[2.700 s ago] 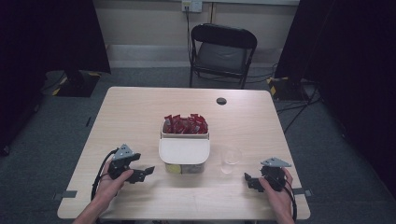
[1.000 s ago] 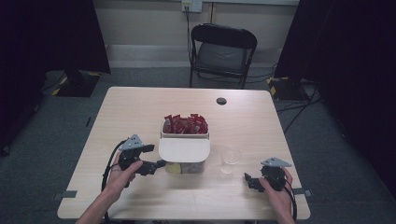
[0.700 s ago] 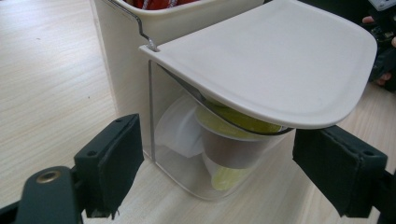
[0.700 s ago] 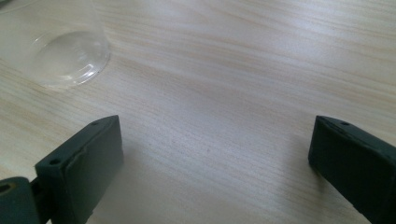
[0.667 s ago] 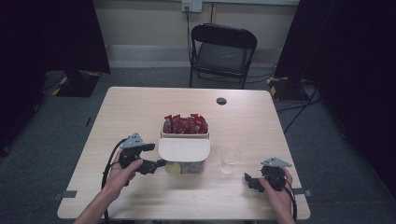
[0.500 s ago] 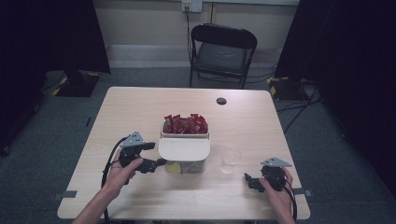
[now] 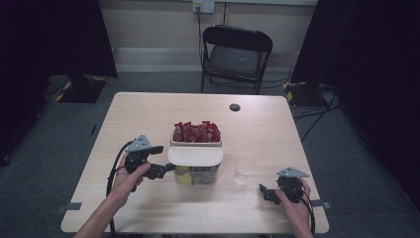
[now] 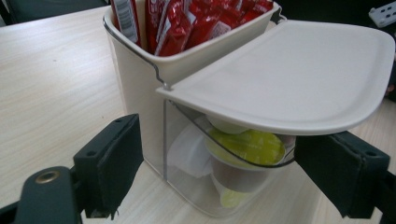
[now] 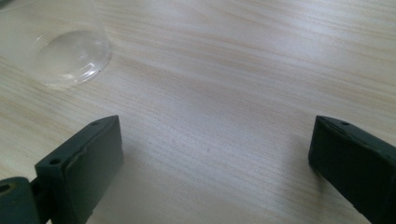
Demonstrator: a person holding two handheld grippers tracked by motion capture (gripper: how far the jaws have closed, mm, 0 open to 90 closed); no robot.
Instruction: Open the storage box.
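Pod container (image 8: 205, 154) sits between our wide-open, empty left gripper (image 8: 233, 168) jaws; next we squeeze it.

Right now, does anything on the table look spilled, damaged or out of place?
Nothing stands out. The container stands upright, its red packets stay inside, the clear cup is upright, and the open left gripper is at its clear lower bin.
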